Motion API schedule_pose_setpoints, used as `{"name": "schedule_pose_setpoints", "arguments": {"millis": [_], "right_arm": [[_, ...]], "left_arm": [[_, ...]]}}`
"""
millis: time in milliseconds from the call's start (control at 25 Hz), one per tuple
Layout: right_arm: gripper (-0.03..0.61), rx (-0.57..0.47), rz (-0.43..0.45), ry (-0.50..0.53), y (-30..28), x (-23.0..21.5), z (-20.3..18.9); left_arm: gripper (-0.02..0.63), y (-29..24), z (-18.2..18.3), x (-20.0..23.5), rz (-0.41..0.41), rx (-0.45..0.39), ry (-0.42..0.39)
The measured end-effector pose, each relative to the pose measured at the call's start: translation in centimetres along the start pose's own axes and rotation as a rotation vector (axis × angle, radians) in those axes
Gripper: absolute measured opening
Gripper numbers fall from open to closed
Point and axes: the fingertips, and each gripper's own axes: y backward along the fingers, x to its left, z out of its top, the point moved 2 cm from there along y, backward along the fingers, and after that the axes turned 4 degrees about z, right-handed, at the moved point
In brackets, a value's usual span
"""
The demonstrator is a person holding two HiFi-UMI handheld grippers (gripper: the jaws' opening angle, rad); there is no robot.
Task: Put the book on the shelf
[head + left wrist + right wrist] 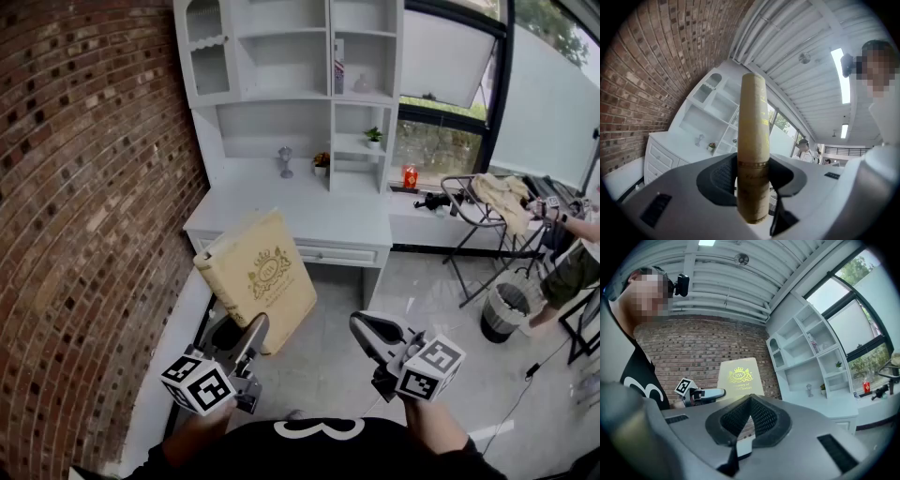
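Note:
A cream book point(262, 277) with a gold crest is held up, tilted, in front of the white desk point(309, 214). My left gripper point(251, 330) is shut on its lower edge. In the left gripper view the book's spine point(753, 136) stands upright between the dark pads point(723, 177), which press on both sides. The white shelf unit point(300, 56) rises above the desk, with open compartments. My right gripper point(364, 326) hovers to the right of the book, shut with nothing in it. In the right gripper view its jaws point(750, 405) meet, and the book's cover point(739, 377) shows beyond them.
A brick wall point(84, 187) runs along the left. On the desk stand a small goblet point(286, 161) and a potted plant point(322, 163). To the right are a drying rack with cloth point(497, 202), a mesh bin point(506, 311) and a person point(572, 253).

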Motion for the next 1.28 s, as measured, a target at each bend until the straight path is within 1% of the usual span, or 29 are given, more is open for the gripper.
{"name": "schedule_pose_setpoints", "arguments": {"millis": [120,320,400,600,720,880,1040,1280], "right_arm": [[0.009,0.001,-0.002,0.004,0.3,0.6,0.4],[0.009,-0.009,-0.057,-0.013,0.8,0.1,0.3],[0.011,-0.014,-0.065,-0.022,0.9,-0.2,0.0],[0.009,-0.006,-0.076,-0.021,0.6,-0.7,-1.5],[0.009,-0.001,-0.088,-0.026,-0.3,-1.8,-1.6],[0.009,0.017,-0.080,-0.035,-3.3,-3.3,-1.4],[0.009,0.028,-0.089,-0.035,-6.7,-5.5,-1.2],[0.009,-0.016,-0.093,-0.057,-12.6,-9.4,-0.1]], "left_arm": [[0.179,0.3,0.4,-0.4,-0.006,-0.002,0.013],[0.179,0.5,0.4,-0.7,-0.016,0.000,0.027],[0.179,0.4,0.3,-0.7,-0.023,-0.006,0.026],[0.179,-0.3,-0.2,0.3,-0.043,-0.015,0.026],[0.179,-1.4,-0.1,1.2,-0.055,-0.017,0.039],[0.179,-3.4,1.1,3.3,-0.073,-0.019,0.036],[0.179,-5.7,2.1,6.5,-0.071,-0.019,0.038],[0.179,-9.5,4.3,12.4,-0.078,-0.018,0.064]]}}
